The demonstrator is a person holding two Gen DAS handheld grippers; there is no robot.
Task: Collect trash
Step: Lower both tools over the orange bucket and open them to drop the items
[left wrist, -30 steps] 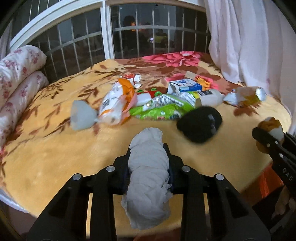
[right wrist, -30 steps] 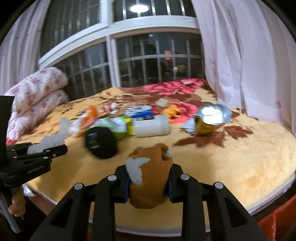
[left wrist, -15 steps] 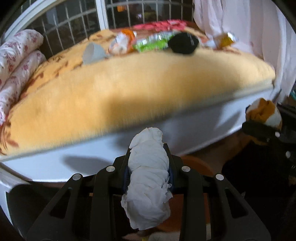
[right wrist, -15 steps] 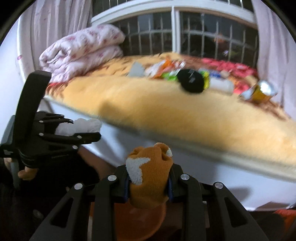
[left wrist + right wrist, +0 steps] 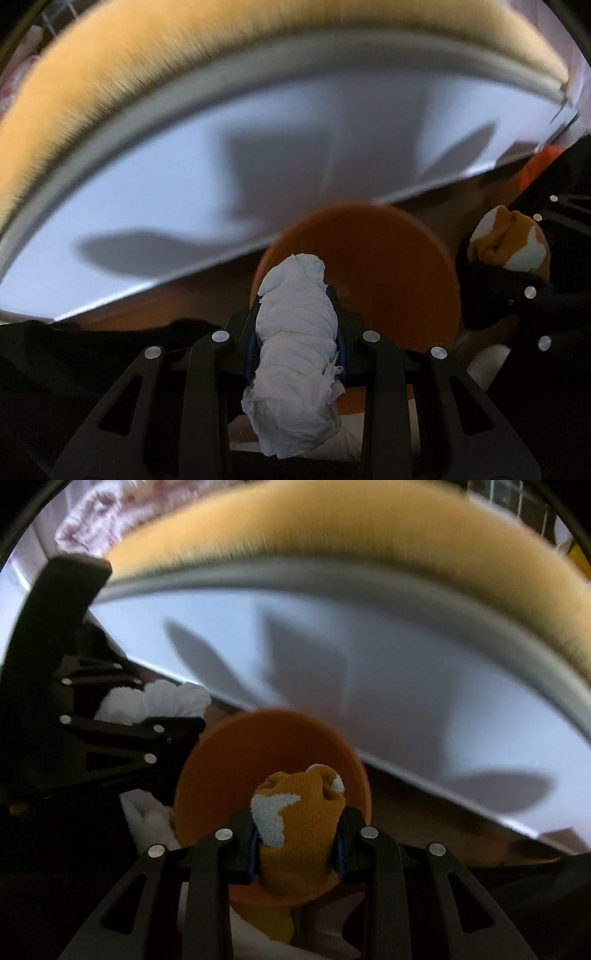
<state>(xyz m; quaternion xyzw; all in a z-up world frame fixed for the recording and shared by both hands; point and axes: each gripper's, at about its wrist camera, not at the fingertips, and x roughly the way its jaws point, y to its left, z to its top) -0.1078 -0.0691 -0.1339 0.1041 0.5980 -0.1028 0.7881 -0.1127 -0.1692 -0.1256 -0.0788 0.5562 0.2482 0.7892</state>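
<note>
Left gripper (image 5: pixel 295 354) clamps tissue wad (image 5: pixel 295 350); right gripper (image 5: pixel 295 845) clamps orange sock (image 5: pixel 295 834); both over orange bin (image 5: pixel 236 775), at 12 o'clock; release pending.

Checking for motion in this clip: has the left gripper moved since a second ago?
Yes. The left gripper, shut on the white tissue wad, has dropped from above the bed's yellow blanket to below its edge, by the orange bin.

Left gripper (image 5: pixel 295 332): matte black plastic, slotted triangular linkage arms; four round silver screws across the links; blue pads (image 5: pixel 250 347) lining the inner finger faces; right gripper (image 5: pixel 295 840) identical: black, silver screws, blue pads.
</note>
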